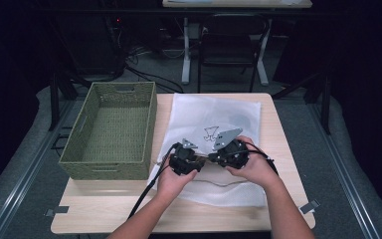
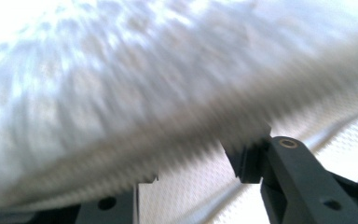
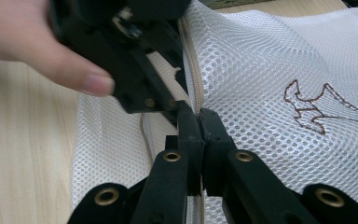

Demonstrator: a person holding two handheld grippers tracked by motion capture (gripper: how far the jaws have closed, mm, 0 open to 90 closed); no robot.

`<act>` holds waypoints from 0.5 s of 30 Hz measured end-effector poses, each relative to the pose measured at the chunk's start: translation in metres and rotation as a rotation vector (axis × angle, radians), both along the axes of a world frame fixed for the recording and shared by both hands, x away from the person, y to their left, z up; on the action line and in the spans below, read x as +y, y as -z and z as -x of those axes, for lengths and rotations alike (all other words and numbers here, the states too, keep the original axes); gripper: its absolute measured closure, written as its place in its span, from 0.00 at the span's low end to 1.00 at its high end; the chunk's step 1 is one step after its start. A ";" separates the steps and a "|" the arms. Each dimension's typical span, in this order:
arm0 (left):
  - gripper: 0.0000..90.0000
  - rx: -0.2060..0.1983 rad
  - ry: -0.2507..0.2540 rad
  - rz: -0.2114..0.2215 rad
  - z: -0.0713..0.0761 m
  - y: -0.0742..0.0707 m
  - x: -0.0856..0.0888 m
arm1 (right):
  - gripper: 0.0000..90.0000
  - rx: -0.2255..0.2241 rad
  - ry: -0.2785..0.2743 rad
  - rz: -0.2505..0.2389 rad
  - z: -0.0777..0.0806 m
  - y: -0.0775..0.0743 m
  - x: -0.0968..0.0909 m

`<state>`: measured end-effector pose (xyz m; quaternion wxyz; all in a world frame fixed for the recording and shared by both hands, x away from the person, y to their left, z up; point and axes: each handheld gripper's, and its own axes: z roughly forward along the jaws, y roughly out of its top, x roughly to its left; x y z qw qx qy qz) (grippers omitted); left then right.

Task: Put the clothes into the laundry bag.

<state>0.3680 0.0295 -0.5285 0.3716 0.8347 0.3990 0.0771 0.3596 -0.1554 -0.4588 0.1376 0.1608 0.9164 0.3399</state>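
- No words, numbers or brand names can be read.
- The white mesh bag bears only a brown stitched outline figure, no letters.

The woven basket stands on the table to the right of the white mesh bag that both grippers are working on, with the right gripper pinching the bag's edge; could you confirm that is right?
Not quite: the high view shows the woven basket to the left of the white mesh bag, not the right. The rest holds: the left gripper and right gripper are on the bag, and the right gripper view shows its jaws shut on the bag's edge.
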 end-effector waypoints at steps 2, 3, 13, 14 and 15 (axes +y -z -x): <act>0.63 -0.012 0.008 -0.016 0.005 -0.003 0.002 | 0.99 -0.005 -0.007 -0.001 0.000 -0.001 -0.001; 0.62 -0.016 0.021 -0.023 0.008 -0.005 0.004 | 0.99 -0.008 -0.005 0.001 0.000 -0.001 -0.001; 0.59 -0.036 0.056 -0.063 0.029 -0.018 0.026 | 0.99 -0.006 -0.004 0.003 0.000 -0.001 -0.001; 0.58 -0.042 0.046 -0.069 0.030 -0.018 0.028 | 0.99 -0.006 -0.003 0.003 0.000 -0.001 -0.001; 0.58 -0.042 0.045 -0.072 0.031 -0.017 0.032 | 0.99 -0.005 -0.003 0.004 0.000 -0.001 -0.001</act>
